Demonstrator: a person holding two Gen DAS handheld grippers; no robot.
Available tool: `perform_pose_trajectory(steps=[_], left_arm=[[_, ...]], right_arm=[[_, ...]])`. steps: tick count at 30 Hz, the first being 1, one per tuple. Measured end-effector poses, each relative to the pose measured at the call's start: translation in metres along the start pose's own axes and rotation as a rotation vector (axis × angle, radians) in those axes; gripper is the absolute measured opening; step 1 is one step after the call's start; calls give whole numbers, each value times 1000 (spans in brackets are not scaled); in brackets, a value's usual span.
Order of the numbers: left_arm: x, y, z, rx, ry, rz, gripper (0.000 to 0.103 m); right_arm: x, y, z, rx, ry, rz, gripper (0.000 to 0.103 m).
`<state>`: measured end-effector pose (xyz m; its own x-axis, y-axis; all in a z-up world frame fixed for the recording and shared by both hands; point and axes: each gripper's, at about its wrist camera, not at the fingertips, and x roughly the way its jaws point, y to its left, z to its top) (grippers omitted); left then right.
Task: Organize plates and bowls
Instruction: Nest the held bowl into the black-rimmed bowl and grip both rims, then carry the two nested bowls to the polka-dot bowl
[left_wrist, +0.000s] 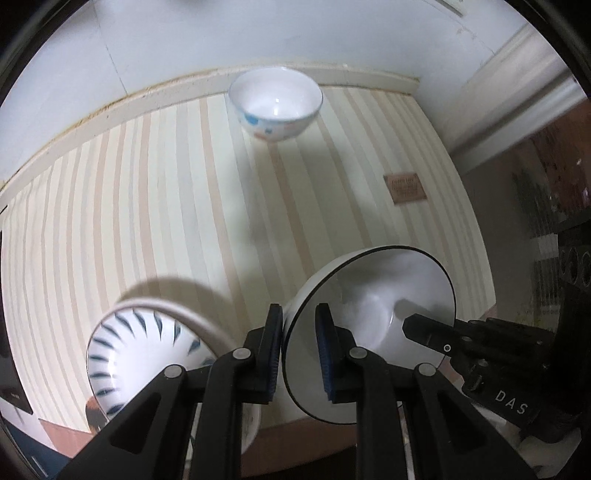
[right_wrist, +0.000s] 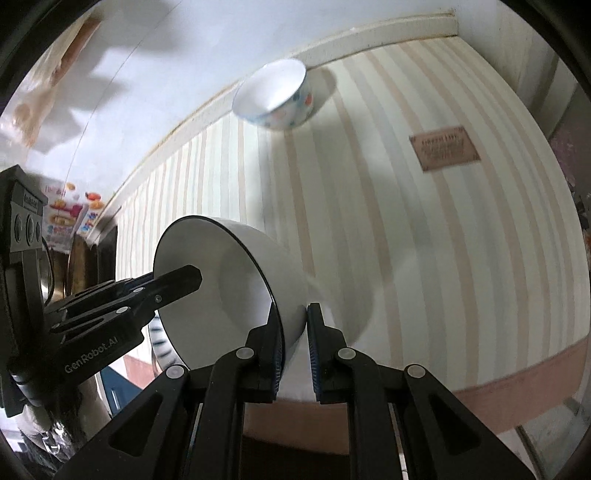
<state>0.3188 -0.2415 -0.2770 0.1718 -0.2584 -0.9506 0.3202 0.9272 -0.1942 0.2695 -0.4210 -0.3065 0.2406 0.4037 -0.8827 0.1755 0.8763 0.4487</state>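
Looking along the left gripper (left_wrist: 298, 347), the left wrist view shows its jaws nearly closed, pinching the near rim of a black-rimmed white bowl (left_wrist: 373, 295), one pad outside the wall and one inside. The bowl is tilted, its mouth turned toward the camera and the right, and appears lifted clear of the striped tabletop (left_wrist: 166, 206) near the front edge. The right gripper (left_wrist: 424, 326) reaches in from the right and grips the opposite rim. Just to the left, by the front-left part of the tabletop, sits a white dish with blue dashes (left_wrist: 147, 350), partly hidden behind the gripper's arms, with what may be a second piece beneath it, though that cannot be told for sure. A spotted bowl (left_wrist: 275, 99) stands upright at the far edge against the wall, well apart from the others. A small brown label (left_wrist: 406, 188) lies toward the right edge. From the right wrist view, the right gripper (right_wrist: 294, 343) is likewise almost closed on the black-rimmed bowl's (right_wrist: 236, 280) rim, with the left gripper (right_wrist: 177, 280) holding the other side; the spotted bowl (right_wrist: 275, 98) is alone at the far edge and the label (right_wrist: 443, 147) is to the right. Judging by this, the task seems midway: one bowl is being carried by both grippers and not yet set down, probably toward the dashed dish, and the spotted bowl remains to be gathered.
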Motion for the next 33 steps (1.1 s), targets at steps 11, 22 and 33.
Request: perform_pose_trajectory(steps=[11, 22, 33], left_arm=[[22, 3, -25, -10, 50, 45, 16], [36, -1, -26, -5, 70, 91, 16], [44, -2, -23, -16, 77, 110, 16]], right_arm=[[27, -12, -22, 12, 55, -14, 14], [41, -16, -23, 12, 80, -28, 14], [46, -19, -14, 18, 99, -26, 14]])
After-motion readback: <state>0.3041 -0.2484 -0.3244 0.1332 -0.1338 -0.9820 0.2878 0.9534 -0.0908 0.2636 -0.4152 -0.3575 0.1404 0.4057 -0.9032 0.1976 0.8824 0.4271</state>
